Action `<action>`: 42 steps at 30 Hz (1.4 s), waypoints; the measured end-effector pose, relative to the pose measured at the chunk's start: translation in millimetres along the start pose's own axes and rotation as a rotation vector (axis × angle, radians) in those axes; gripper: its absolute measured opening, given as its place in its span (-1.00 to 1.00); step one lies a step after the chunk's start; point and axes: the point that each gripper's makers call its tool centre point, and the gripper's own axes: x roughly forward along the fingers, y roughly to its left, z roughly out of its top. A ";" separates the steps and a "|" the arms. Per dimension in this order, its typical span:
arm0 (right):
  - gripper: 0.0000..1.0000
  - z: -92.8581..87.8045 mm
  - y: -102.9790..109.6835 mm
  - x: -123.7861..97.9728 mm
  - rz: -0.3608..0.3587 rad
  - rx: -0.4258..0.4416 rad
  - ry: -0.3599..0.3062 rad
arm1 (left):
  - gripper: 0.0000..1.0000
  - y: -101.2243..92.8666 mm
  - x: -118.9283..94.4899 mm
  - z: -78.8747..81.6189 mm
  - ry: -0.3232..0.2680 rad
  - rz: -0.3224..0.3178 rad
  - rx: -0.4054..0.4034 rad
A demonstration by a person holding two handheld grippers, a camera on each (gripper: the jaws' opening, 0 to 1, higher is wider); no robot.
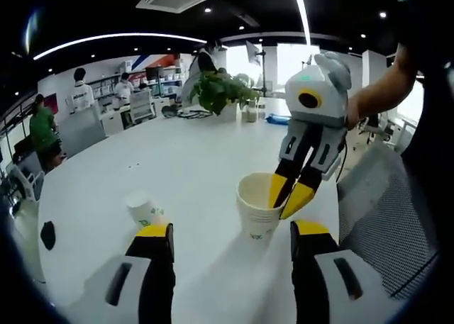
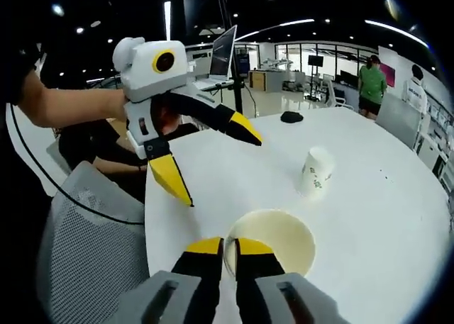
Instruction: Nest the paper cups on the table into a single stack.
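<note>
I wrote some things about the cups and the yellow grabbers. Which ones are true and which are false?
1. The right gripper pinches the rim of the upright cup. True.
2. The left gripper is holding a cup. False: its jaws stand open with nothing between them.
3. A second cup stands apart from the upright cup on the white table. True.
4. That second cup stands mouth up. False: it stands mouth down.
5. A potted plant sits at the far side of the table. True.
</note>
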 end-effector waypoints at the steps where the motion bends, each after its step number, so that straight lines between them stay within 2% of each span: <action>1: -0.90 0.5 0.1 -0.8 -0.003 -0.005 -0.003 | 0.31 0.8 0.3 -0.2 0.001 0.002 0.001; 6: -0.81 3.0 0.3 -8.9 -0.029 -0.001 -0.043 | 0.31 7.6 3.3 -0.4 0.007 0.020 0.009; 11: -0.73 9.3 1.0 -23.4 -0.071 0.028 -0.117 | 0.31 21.4 7.0 -0.1 0.011 0.057 0.013; 13: -0.62 12.7 -3.5 -31.3 -0.114 0.044 -0.162 | 0.31 30.4 8.4 0.3 0.010 0.080 0.007; 18: -0.29 11.5 -11.5 -47.8 -0.180 0.086 -0.227 | 0.30 54.4 12.1 4.0 -0.006 0.139 -0.022; 22: -0.18 3.2 -17.6 -56.2 -0.222 0.103 -0.232 | 0.29 70.0 16.1 7.7 -0.008 0.180 -0.029; 31: 0.15 -10.7 -27.4 -71.0 -0.286 0.175 -0.277 | 0.23 97.6 34.2 12.1 -0.005 0.220 -0.041; 34: 0.21 -16.7 -28.3 -74.9 -0.306 0.184 -0.285 | 0.20 110.3 40.8 10.5 -0.002 0.240 -0.060; 42: 0.33 -25.9 -29.9 -85.4 -0.334 0.217 -0.318 | 0.16 127.1 56.3 7.0 0.024 0.256 -0.073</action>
